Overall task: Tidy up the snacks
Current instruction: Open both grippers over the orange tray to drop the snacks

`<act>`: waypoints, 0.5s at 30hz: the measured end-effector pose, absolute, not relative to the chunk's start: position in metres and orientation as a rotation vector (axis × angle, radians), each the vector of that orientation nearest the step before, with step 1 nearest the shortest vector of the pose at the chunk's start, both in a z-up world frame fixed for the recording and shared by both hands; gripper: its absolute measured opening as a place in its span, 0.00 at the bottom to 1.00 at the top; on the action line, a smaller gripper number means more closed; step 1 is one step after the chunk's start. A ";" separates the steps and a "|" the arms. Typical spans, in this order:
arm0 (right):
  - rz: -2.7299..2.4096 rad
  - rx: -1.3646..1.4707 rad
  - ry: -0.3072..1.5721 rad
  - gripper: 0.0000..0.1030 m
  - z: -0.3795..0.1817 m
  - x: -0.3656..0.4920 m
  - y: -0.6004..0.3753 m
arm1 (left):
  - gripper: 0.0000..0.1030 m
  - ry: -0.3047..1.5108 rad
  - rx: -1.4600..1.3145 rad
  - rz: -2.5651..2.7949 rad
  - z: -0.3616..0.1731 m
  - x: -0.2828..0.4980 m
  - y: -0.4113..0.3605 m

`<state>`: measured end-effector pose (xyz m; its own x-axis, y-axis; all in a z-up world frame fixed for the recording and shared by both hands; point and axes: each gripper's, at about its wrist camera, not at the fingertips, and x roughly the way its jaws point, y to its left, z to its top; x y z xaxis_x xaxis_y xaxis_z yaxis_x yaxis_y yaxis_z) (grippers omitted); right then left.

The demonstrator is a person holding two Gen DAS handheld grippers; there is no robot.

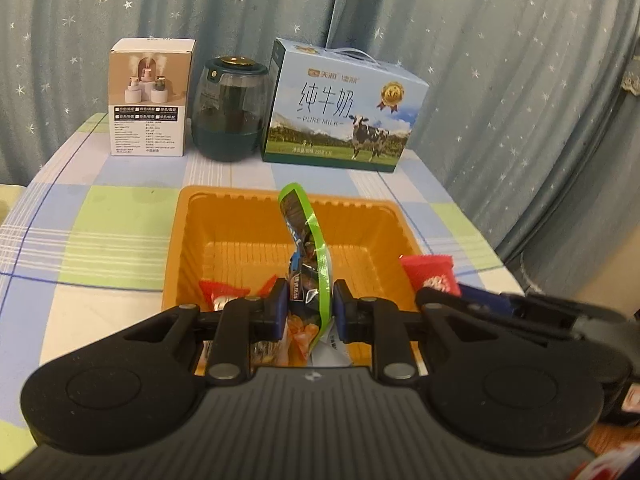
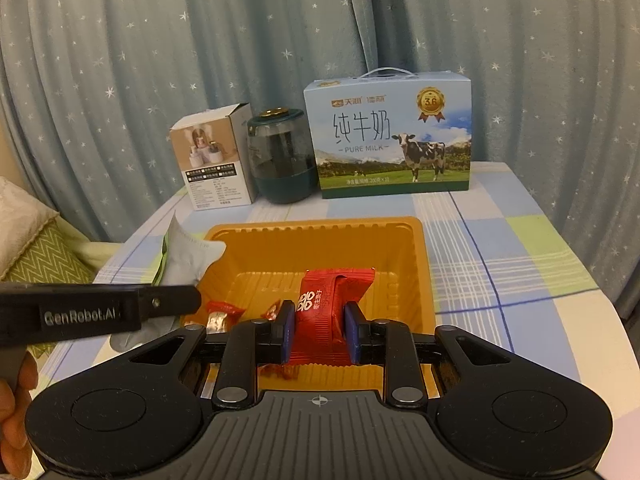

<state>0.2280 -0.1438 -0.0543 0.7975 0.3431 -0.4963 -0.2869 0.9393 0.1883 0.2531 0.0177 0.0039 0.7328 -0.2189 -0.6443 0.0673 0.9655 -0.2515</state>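
An orange plastic tray (image 1: 240, 216) (image 2: 420, 264) lies on the checked tablecloth. My left gripper (image 1: 307, 308) is shut on a green-edged snack packet (image 1: 308, 236), held upright above the tray's near part. My right gripper (image 2: 318, 330) is shut on a red snack packet (image 2: 332, 300) over the tray. In the left wrist view the red packet (image 1: 430, 274) and the right gripper's arm show at the tray's right rim. In the right wrist view the green packet's pale back (image 2: 184, 256) rises at the tray's left rim above the left gripper's black arm. Small red-wrapped candies (image 1: 220, 292) (image 2: 222, 312) lie inside the tray.
At the table's back stand a white humidifier box (image 1: 148, 98) (image 2: 214, 158), a dark green jar (image 1: 230, 110) (image 2: 282, 156) and a blue milk carton (image 1: 340, 108) (image 2: 390, 140). A starred curtain hangs behind. A person's hand (image 2: 16, 412) shows at lower left. A cushion (image 2: 36, 252) lies left of the table.
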 end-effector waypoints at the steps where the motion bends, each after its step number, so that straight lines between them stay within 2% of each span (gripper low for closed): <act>1: 0.337 0.107 0.554 0.26 -0.054 0.231 -0.143 | 0.20 0.731 -0.224 -0.158 0.005 0.257 0.018; 9: 0.322 0.125 0.569 0.26 -0.059 0.246 -0.144 | 0.20 0.739 -0.210 -0.151 0.000 0.283 0.015; 15: 0.317 0.130 0.582 0.26 -0.065 0.246 -0.146 | 0.25 0.742 -0.197 -0.123 -0.012 0.293 0.017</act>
